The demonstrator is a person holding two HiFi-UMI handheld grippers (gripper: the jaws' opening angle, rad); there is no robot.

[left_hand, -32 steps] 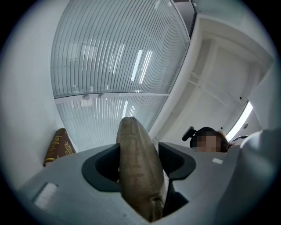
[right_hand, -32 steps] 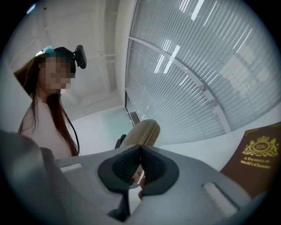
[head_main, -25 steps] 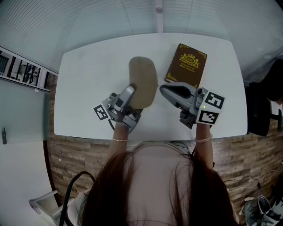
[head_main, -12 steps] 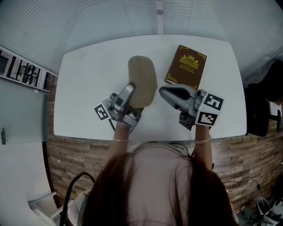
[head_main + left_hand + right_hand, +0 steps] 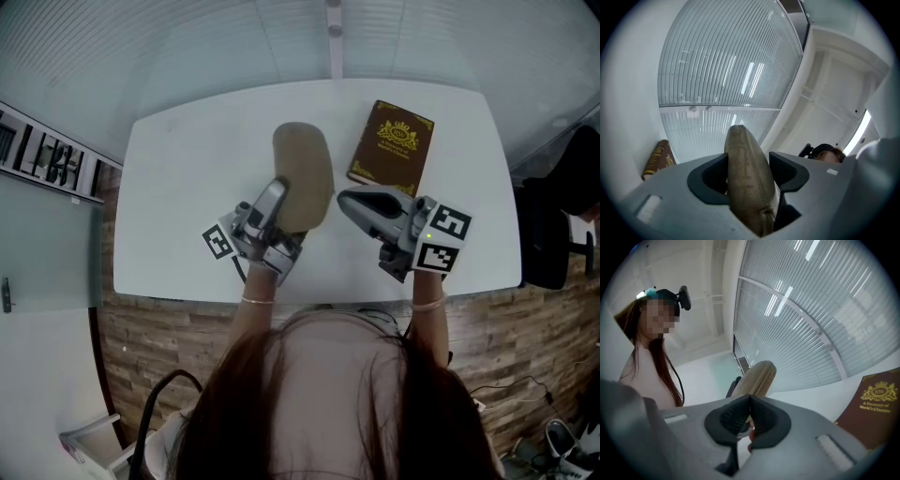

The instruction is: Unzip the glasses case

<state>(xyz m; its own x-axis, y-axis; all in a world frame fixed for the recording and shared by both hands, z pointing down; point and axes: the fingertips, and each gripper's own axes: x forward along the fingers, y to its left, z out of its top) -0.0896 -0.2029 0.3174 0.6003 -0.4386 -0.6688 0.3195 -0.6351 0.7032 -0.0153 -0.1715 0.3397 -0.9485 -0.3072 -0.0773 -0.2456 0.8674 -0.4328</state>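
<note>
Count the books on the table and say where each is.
1. The brown book lies flat on the white table, just beyond the right gripper; no other shows.

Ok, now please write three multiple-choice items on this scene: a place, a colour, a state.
1. In the head view, on which side of the glasses case is the book? A left B right C beneath
2. What colour is the case? A tan B blue C black
3. The jaws of the right gripper are: A wide apart B together C closed on the book
Answers: B, the book lies at the case's right; A, its shell is tan; B, the pads meet in the right gripper view.
</note>
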